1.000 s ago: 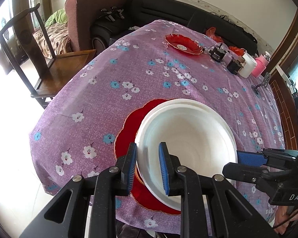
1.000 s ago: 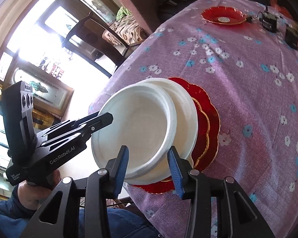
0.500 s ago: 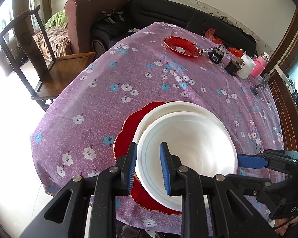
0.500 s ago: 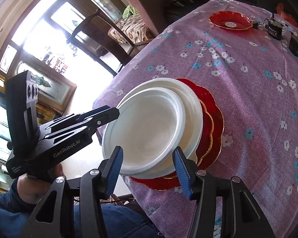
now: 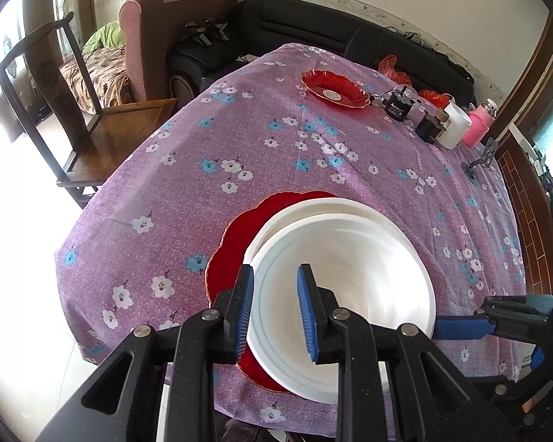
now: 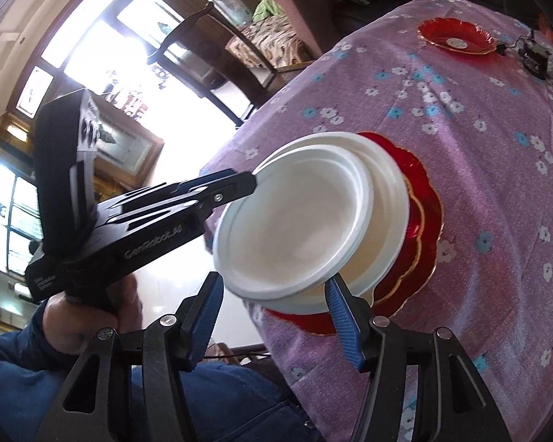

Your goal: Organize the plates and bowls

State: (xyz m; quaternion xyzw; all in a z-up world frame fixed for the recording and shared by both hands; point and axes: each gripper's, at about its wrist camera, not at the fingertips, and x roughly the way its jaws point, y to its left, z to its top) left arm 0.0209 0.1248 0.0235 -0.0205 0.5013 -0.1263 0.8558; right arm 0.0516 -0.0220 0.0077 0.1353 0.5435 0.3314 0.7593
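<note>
A white bowl (image 5: 350, 280) is held tilted above a second white bowl (image 5: 335, 206) that sits on a red scalloped plate (image 5: 239, 235) near the table's front edge. My left gripper (image 5: 275, 307) is shut on the upper bowl's near rim. In the right wrist view the upper bowl (image 6: 295, 221) hangs over the lower bowl (image 6: 383, 184) and the red plate (image 6: 420, 243). My right gripper (image 6: 276, 316) is open, its fingers on either side of the bowl's lower rim without closing on it. A second red plate (image 5: 335, 90) lies at the far side.
The table has a purple flowered cloth (image 5: 221, 154). Black devices (image 5: 398, 105), a white cup (image 5: 455, 125) and a pink bottle (image 5: 479, 127) stand at the far right. A wooden chair (image 5: 92, 121) stands left of the table.
The upper white bowl has lifted up and toward me, away from the lower bowl. My right gripper has opened wider and drawn back from the rim.
</note>
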